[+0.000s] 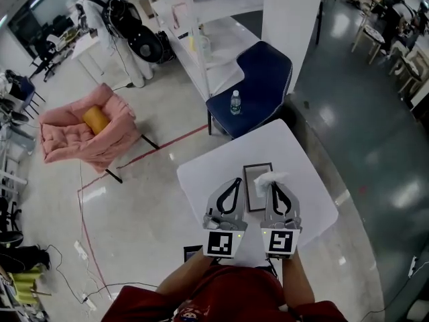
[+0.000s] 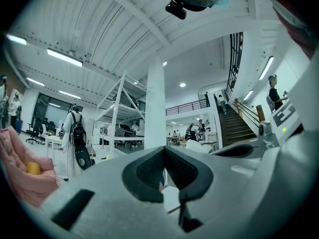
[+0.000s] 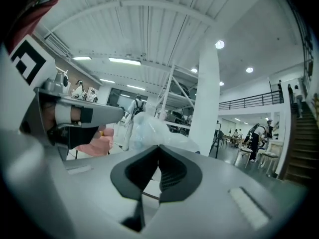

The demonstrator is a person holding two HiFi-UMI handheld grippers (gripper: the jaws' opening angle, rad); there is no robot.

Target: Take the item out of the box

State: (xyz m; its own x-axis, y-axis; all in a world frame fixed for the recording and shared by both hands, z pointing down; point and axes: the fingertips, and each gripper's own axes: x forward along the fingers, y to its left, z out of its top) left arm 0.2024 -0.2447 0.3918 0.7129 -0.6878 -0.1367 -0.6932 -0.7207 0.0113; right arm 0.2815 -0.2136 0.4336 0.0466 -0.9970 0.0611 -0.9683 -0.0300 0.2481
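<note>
A shallow dark-rimmed box (image 1: 257, 194) lies on the small white table (image 1: 201, 180). The item, a crumpled white-translucent plastic packet (image 1: 271, 178), sits at the box's far right corner, right at the tip of my right gripper (image 1: 274, 185). In the right gripper view the packet (image 3: 149, 127) bulges up just beyond the closed jaws of the right gripper (image 3: 159, 148), which pinch its edge. My left gripper (image 1: 235, 180) hovers beside the box's left side. Its jaws meet at the tip in the left gripper view (image 2: 164, 151), with nothing between them.
A dark blue chair (image 1: 261, 79) with a water bottle (image 1: 235, 102) on its seat stands just beyond the table. A pink armchair (image 1: 84, 133) is on the floor to the far left. A white pillar (image 1: 291, 12) rises behind the chair.
</note>
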